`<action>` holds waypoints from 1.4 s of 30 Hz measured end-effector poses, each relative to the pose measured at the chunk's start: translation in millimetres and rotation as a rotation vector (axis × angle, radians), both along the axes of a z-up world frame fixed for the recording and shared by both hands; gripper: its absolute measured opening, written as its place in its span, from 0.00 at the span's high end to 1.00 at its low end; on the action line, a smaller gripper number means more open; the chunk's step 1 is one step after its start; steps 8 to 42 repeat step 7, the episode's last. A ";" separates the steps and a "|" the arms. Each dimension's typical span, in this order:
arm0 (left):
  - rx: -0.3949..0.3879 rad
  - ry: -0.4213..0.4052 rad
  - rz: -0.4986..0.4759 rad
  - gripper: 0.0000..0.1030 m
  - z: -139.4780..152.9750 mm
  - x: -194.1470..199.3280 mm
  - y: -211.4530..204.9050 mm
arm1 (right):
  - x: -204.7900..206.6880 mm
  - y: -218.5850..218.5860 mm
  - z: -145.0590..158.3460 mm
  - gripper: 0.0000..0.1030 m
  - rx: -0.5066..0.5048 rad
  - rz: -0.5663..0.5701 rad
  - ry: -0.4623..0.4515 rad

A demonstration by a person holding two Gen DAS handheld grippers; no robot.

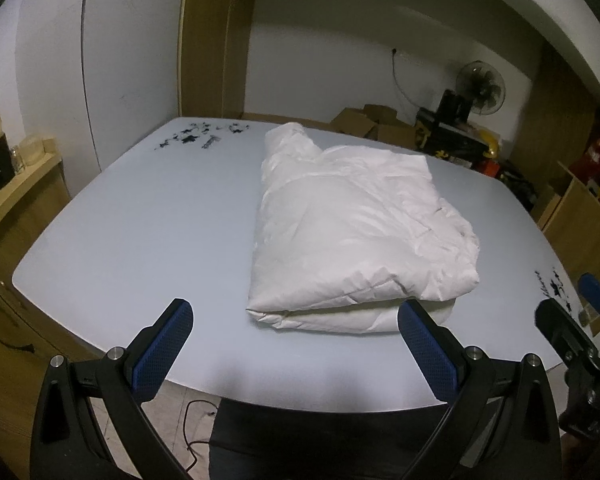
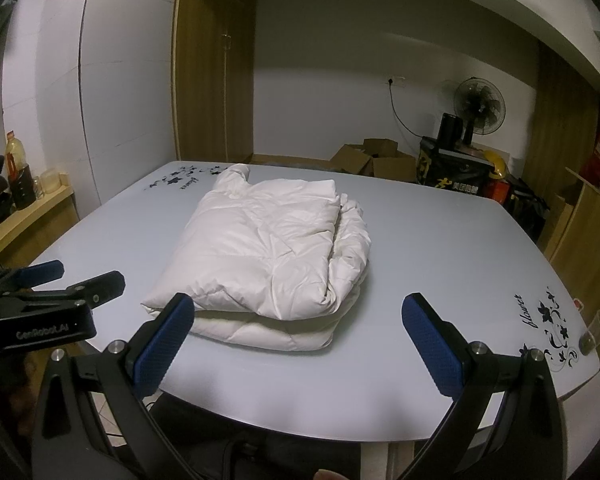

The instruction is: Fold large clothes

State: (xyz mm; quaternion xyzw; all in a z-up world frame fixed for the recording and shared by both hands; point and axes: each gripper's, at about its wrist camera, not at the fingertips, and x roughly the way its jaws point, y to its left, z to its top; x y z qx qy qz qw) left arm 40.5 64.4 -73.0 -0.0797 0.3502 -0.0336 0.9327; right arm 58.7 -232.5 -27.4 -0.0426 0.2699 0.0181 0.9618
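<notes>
While jaws gape, folded jacket (image 2: 268,256) mid-table (image 2: 440,240)

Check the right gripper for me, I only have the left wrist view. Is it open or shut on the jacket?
Observer: Open. The right gripper has its fingers spread wide and grips nothing; the jacket lies folded on the table ahead of it.
Operator: Anything at the table's near right corner?
Observer: A clear cup stands there, beside the flower print.
Operator: Jacket's right side tidy?
Observer: Not quite. Its layers show as loose, rumpled edges along that side.
</notes>
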 end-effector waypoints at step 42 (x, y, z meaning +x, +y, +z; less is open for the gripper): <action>0.041 -0.040 0.009 0.01 0.3 -2.7 -4.2 | 0.1 0.9 -0.4 0.00 0.000 -0.001 0.000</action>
